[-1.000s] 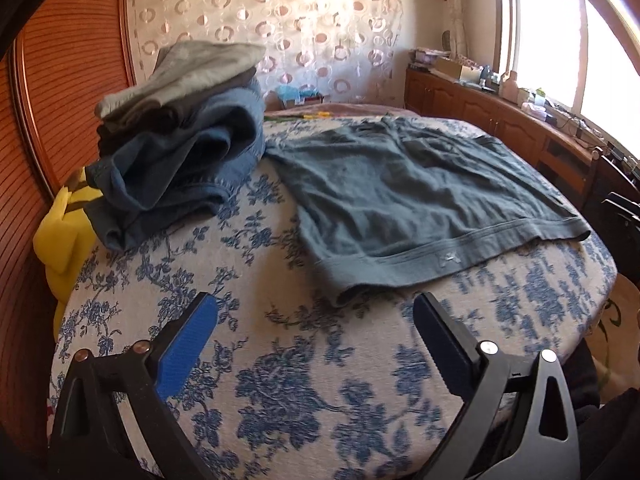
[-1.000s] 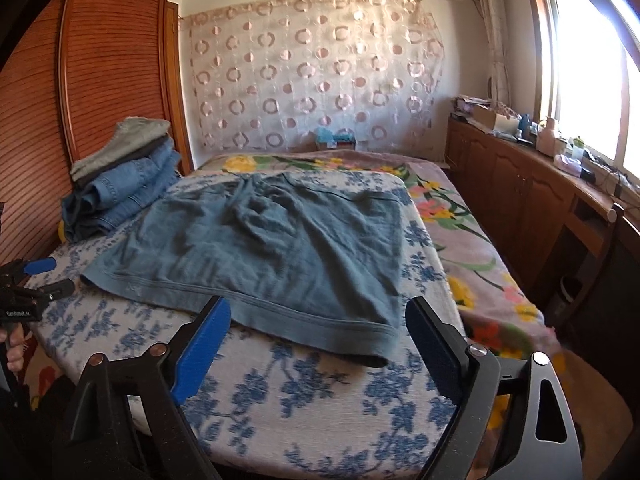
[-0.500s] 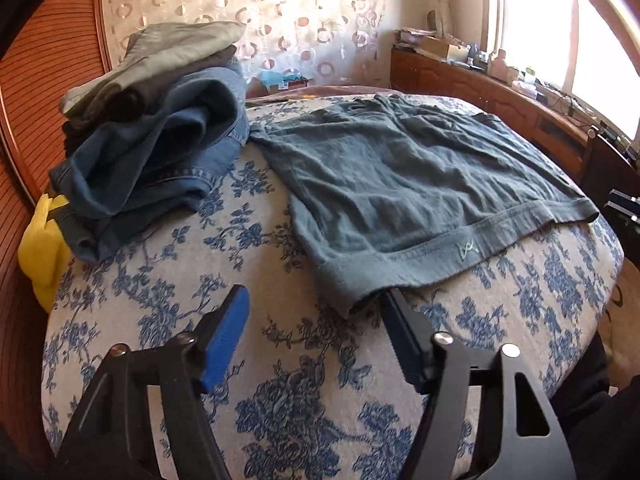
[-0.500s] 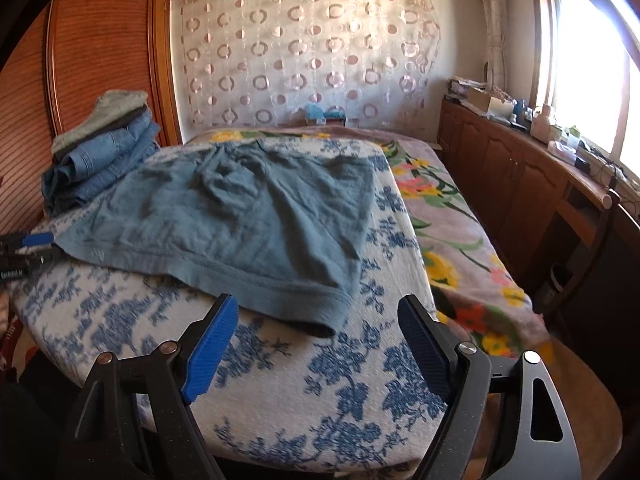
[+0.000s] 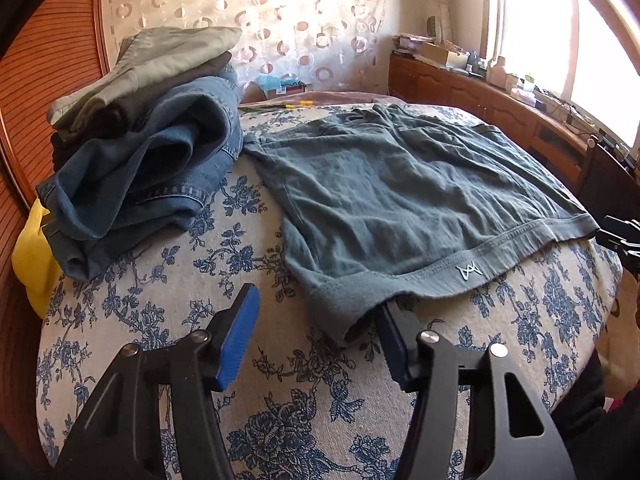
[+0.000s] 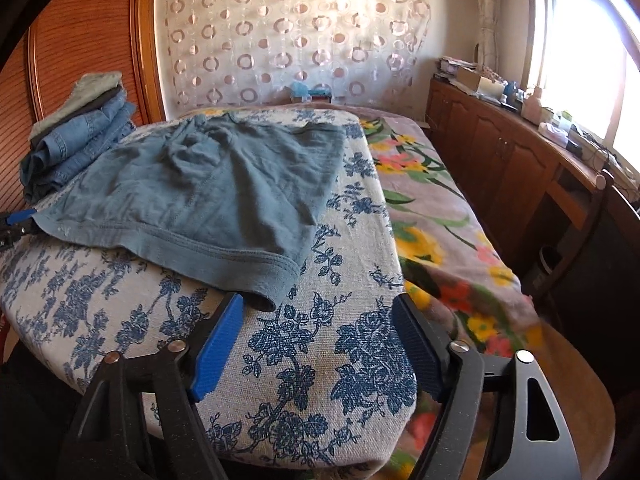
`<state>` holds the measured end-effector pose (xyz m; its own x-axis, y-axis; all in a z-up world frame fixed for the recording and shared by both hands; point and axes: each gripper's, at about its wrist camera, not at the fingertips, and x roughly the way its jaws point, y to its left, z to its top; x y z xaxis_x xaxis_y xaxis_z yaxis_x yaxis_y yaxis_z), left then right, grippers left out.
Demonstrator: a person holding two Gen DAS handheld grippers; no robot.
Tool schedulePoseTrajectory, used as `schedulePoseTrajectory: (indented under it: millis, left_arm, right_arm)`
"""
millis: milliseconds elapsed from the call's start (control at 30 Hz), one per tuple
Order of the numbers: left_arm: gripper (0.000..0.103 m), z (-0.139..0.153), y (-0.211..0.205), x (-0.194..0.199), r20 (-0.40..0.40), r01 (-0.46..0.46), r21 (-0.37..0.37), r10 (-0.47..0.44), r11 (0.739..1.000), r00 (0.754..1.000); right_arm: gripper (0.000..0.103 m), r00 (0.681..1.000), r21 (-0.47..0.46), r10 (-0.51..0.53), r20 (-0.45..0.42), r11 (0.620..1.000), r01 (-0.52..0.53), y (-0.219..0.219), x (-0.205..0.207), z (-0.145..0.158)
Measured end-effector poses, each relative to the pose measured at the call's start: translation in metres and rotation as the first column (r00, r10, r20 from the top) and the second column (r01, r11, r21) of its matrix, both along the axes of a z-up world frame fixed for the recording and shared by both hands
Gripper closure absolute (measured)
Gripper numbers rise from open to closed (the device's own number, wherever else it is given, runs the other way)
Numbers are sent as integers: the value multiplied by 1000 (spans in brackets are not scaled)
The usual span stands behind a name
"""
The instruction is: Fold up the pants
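Note:
Grey-blue shorts [image 5: 400,200] lie spread flat on a blue-flowered cloth [image 5: 168,312], hem towards me. My left gripper [image 5: 316,328] is open around the hem's left corner; its right finger sits under the fabric edge. In the right wrist view the shorts [image 6: 208,188] lie ahead to the left. My right gripper [image 6: 320,332] is open just short of the hem's right corner, its left finger touching the hem edge. The left gripper's tip [image 6: 16,220] shows at the far left there.
A stack of folded jeans and grey trousers [image 5: 140,132] stands at the back left on the cloth. A yellow object [image 5: 32,256] hangs at the left edge. A flowered bedspread [image 6: 432,216] lies to the right, wooden cabinets [image 6: 520,168] beyond.
Both grippers moved forward and down to the hem corners. The left gripper's right finger has slid under the left corner. Both stay open.

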<state>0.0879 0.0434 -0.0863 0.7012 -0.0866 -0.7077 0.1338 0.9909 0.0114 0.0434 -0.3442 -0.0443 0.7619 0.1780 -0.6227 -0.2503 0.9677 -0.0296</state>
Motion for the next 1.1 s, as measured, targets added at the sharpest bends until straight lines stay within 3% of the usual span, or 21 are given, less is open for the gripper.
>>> schedulePoseTrajectory:
  millis: [133, 200, 300, 500, 1100]
  left_arm:
    - [56, -1, -1, 0, 2, 3, -6, -3, 1000, 1000]
    - [60, -1, -2, 0, 1, 8, -9, -8, 1000, 1000]
    - [69, -3, -4, -1, -3, 21, -11, -21, 1000, 1000]
    - [83, 0, 0, -6, 14, 15, -41, -14, 999, 1000]
    - [88, 18, -2, -41, 84, 29, -100, -21, 995, 996]
  right_arm:
    - [47, 1000, -1, 10, -3, 1000, -10, 3, 6, 2]
    - [68, 1000, 5, 15, 0, 1000, -15, 4, 8, 2]
    - [87, 1000, 21, 27, 7, 999, -27, 4, 9, 3]
    - [92, 999, 35, 44, 10, 998, -44, 1, 11, 3]
    - [96, 997, 57, 63, 47, 996, -66, -14, -11, 22]
